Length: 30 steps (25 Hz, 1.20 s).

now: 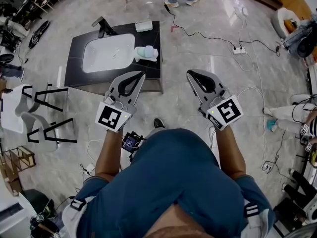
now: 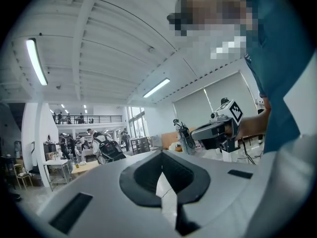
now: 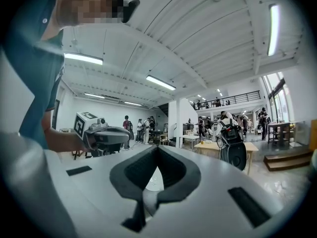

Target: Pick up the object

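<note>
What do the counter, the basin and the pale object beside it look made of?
Counter: dark slab, matte, stone or laminate; faint seam lines show. Basin: white, glossy highlights, likely glazed ceramic. Pale object: mint and white, rounded, perhaps soft plastic or plush; too small to tell.

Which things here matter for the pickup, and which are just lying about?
Job: pale green object, likely the target; left gripper and right gripper, both shut and empty.
Lying about: white box, faucet, power strip.
</note>
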{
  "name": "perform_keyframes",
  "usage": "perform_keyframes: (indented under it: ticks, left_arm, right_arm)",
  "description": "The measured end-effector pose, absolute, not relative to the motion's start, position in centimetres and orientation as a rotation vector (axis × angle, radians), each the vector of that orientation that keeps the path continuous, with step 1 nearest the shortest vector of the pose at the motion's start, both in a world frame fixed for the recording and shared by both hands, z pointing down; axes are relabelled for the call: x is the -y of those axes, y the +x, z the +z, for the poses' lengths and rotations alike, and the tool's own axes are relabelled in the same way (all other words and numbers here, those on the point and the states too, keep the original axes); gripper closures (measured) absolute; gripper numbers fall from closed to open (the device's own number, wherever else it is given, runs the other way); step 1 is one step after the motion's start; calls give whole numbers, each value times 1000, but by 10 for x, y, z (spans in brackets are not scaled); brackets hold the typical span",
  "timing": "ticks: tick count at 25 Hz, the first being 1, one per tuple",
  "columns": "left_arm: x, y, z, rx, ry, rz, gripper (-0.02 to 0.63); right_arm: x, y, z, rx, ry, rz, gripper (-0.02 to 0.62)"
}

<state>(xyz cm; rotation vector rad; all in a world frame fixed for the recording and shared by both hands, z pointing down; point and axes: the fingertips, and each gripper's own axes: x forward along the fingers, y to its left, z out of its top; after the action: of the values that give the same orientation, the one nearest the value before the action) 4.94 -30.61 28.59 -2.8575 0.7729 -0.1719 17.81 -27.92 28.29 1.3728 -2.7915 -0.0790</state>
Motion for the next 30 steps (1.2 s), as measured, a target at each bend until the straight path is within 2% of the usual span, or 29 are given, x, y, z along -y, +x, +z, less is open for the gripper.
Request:
perform_keyframes:
  ticks: [16,30]
  left_arm:
    - [395,9,320,-778,-2925,-174,601]
    - [489,33,367,-934,-2921,-326,601]
  right_arm:
    - [368,133,313,2755,1365,8,581]
    - [468,144,361,2828,1156,112,581]
